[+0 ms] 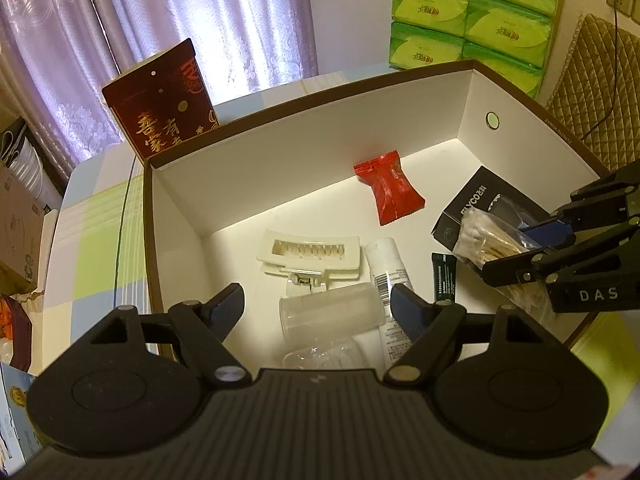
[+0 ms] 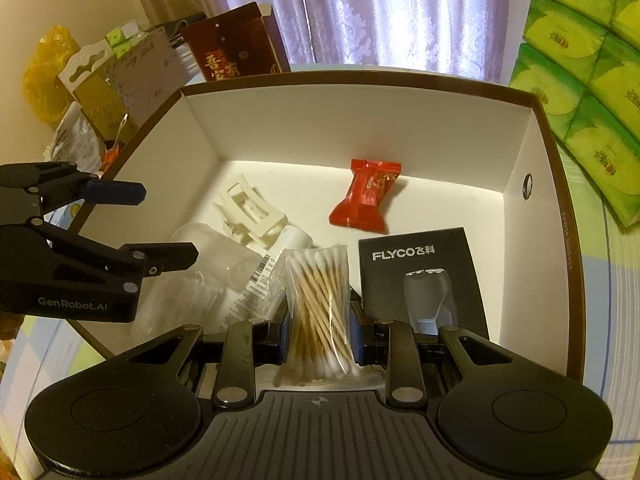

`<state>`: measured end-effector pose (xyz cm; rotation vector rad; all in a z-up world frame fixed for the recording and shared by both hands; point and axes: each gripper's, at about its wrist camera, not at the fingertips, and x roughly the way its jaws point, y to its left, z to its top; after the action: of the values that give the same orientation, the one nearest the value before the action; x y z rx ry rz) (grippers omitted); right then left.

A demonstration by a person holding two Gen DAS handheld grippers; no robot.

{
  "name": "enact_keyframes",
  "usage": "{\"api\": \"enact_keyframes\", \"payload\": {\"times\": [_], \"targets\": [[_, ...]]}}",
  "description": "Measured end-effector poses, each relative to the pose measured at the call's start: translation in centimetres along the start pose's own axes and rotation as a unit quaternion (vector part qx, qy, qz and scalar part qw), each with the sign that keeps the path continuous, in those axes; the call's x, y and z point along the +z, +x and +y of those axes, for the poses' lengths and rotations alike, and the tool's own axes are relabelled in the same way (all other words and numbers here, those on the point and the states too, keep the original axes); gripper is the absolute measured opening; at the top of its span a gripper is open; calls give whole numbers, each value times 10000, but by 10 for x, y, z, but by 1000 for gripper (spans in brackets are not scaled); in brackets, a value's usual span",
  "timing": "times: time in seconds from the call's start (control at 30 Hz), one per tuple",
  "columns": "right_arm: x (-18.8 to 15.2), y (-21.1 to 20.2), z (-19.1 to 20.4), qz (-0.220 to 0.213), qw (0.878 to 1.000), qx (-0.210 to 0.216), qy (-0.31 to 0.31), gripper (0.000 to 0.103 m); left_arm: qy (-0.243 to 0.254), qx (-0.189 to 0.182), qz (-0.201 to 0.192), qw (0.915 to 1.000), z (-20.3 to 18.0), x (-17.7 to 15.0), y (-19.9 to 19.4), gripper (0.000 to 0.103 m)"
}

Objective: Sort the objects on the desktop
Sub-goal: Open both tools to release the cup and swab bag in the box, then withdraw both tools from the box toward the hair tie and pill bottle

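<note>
1. My right claw (image 2: 319, 330) is clamped on a clear bag of cotton swabs (image 2: 318, 300), one blue pad pressed to each side of the bag's lower half. The bag stands roughly upright between my fingers, over the near part of the box (image 2: 552, 152).
2. My left claw (image 1: 318, 308) is spread wide and grips nothing. It hangs over the box's near left side, above a clear plastic cup (image 1: 328, 314) lying on its side.
3. From the left view, my right claw (image 1: 516, 252) comes in from the right edge with the swabs (image 1: 486, 240) in its grip, above the black shaver box (image 1: 480, 204).
4. On the box floor: a cream hair clip (image 1: 310, 256) left of centre, a white tube (image 1: 386, 268) just beside it, a small dark tube (image 1: 443, 276) to the right of that, and a red candy packet (image 1: 388, 188) lying apart toward the back wall.
5. The shaver box (image 2: 424, 276) lies flat just right of the swabs.
6. Green tissue packs (image 1: 468, 12) are stacked behind the box on the right; a dark red carton (image 1: 164, 104) stands behind its left corner.
</note>
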<state>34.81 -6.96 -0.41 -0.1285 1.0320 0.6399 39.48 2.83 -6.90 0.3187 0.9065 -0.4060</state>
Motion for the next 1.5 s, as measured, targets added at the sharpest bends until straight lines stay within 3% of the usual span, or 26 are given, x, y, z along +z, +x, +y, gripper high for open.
{"api": "enact_keyframes", "payload": {"times": [0.07,0.1,0.13,0.17,0.2,0.33,0.4,0.47,0.9,1.27,1.5], "targets": [[0,-1,3,-41,9999,9,-156,27,-14,0,6,10000,0,0,-1,77],[0,-1,5,-49,9998,31,-215,36,-21,4,5,10000,0,0,-1,77],[0,-2,5,-98,9997,-1,-223,46,-29,2,7,10000,0,-1,-1,77],[0,-3,6,-199,9995,-81,-226,72,-45,-1,10,10000,0,-1,-2,77],[-1,-5,7,-318,9991,-157,-248,81,-68,-7,13,10000,1,-1,-2,77],[-2,-9,9,-329,9984,-183,-419,83,-129,-7,5,9999,2,-1,-4,82],[-4,-11,11,-286,9982,-195,-497,96,-149,-32,8,9999,2,-2,-6,83],[-5,-14,11,-286,9980,-249,-513,101,-176,-39,9,9998,2,-3,-8,86],[-12,-28,6,-165,9990,-412,-92,101,-330,86,33,9994,-6,-3,-23,94],[-17,-52,6,-403,9977,-518,189,101,-630,278,150,9975,-10,-11,-43,94],[-23,-69,12,-573,9966,-536,265,101,-744,393,8,9965,-16,-14,-71,95]]}}
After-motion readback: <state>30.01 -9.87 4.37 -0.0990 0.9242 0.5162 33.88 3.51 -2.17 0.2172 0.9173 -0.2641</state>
